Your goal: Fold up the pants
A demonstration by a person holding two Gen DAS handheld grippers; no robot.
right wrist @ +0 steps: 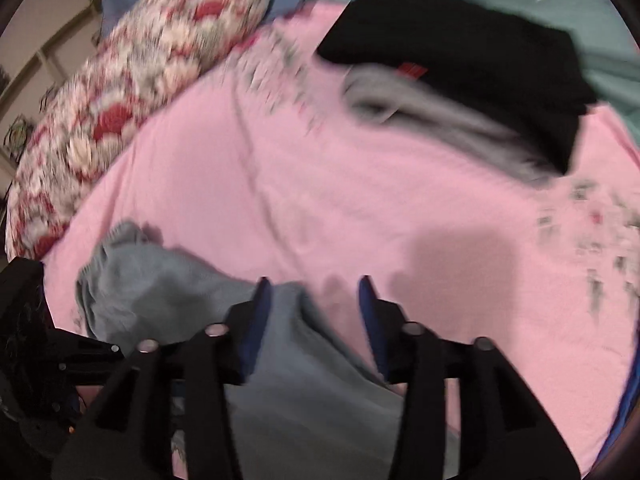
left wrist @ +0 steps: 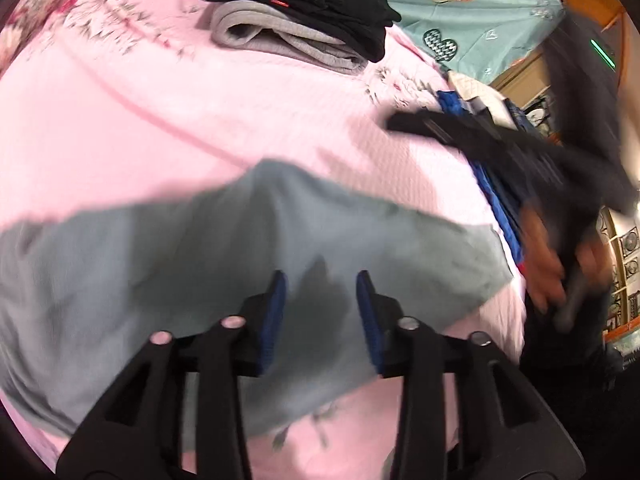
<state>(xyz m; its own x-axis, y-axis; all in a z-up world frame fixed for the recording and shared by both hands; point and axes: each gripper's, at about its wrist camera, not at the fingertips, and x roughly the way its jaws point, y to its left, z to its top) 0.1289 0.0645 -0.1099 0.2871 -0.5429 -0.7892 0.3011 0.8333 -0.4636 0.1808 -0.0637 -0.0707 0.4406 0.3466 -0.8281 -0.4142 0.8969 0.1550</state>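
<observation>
Blue-padded fingers of the left claw (left wrist: 321,300) fill the bottom of the left wrist view, standing part-way spread with a clear gap between the pads; the grey-blue pants (left wrist: 224,248) lie flat beneath and beyond them on the pink bed cover (left wrist: 160,120), and neither pad presses on the cloth. In the right wrist view the right claw (right wrist: 314,304) is likewise part-way spread at the bottom centre; a fold of the pants (right wrist: 288,360) runs up between its fingers and seems to lie against the left pad, but nothing is pinched, and the bunched end of the garment sits at lower left of that frame. Both claws therefore look to have let go, with a fold just laid down. To do this step well, I would lift both claws clear without dragging the freed edge, check that the doubled layers lie square and unwrinkled, then take the next hold at the two corners of one short end, so that the following fold comes over evenly. Pinching only the top layer would skew the stack. At the upper centre of both views a pile of folded clothes (left wrist: 296,12), black on grey, marks where the finished pants likely belong. A hand (left wrist: 548,268) on the other claw's handle shows blurred at the right edge of the left view.
</observation>
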